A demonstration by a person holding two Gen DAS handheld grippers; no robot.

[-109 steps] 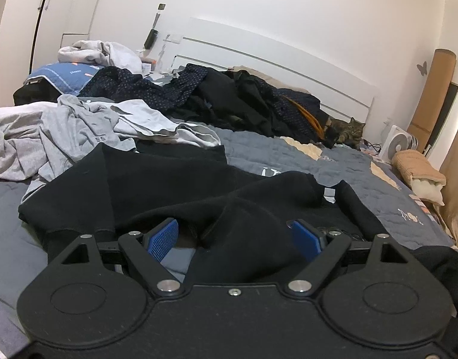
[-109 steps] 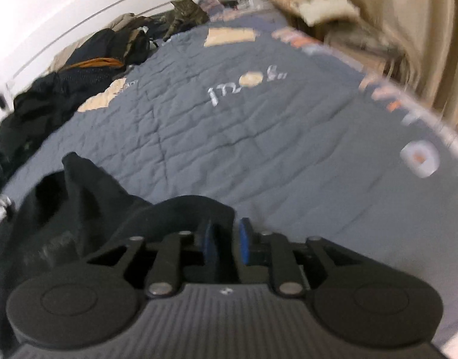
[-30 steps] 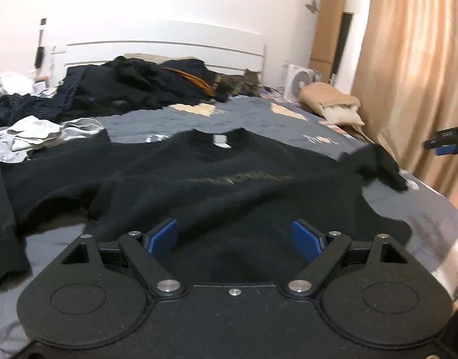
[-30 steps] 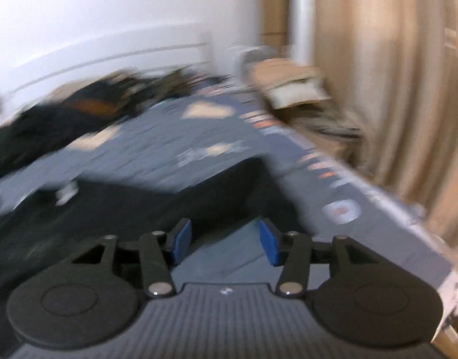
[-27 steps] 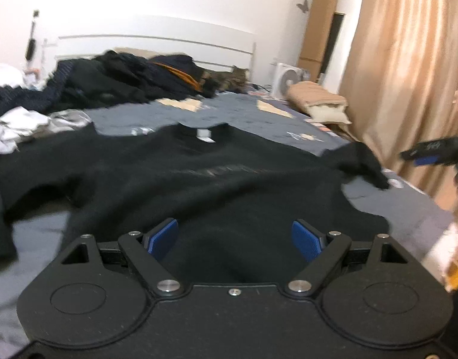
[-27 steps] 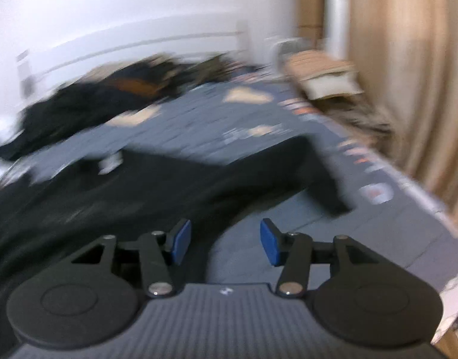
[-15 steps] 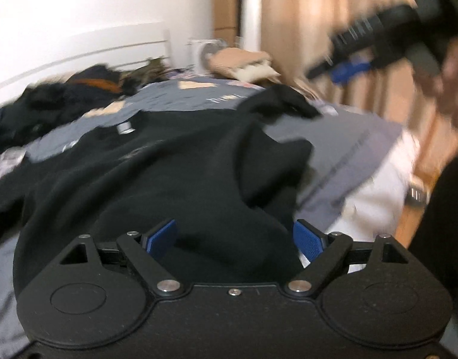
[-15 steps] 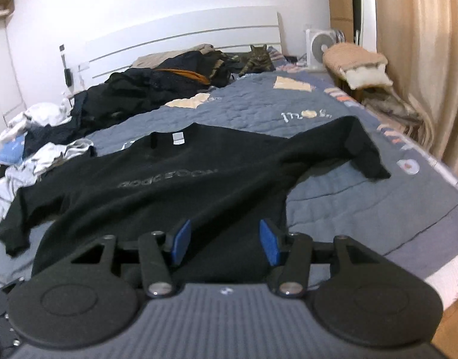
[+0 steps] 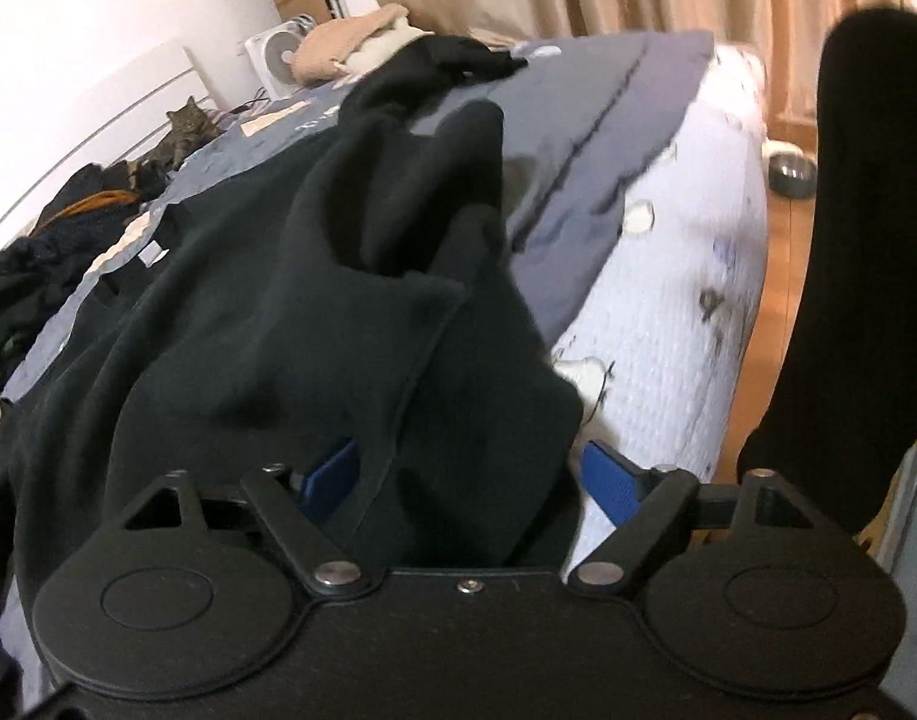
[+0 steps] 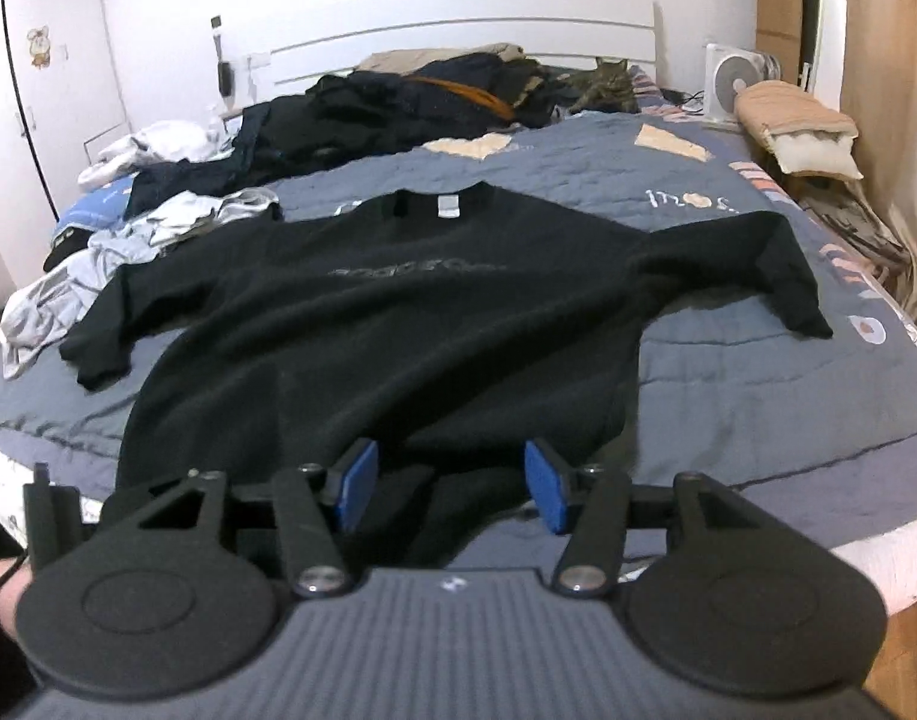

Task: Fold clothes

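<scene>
Left gripper (image 9: 467,477) closing around near hem of black sweatshirt (image 10: 398,312), right gripper (image 10: 449,483) parted, opening over same hem; garment spread flat on bed (image 10: 758,396), folding apparently not yet begun.

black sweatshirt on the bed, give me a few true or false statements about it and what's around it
1. The black sweatshirt lies spread on the grey quilt with its neck label showing. True.
2. A cat lies near the headboard. True.
3. The sweatshirt is already folded into a neat square. False: both sleeves lie spread out to the sides.
4. A dog sits on the sweatshirt. False: nothing sits on it.
5. A pile of dark clothes lies beyond the sweatshirt. True.
</scene>
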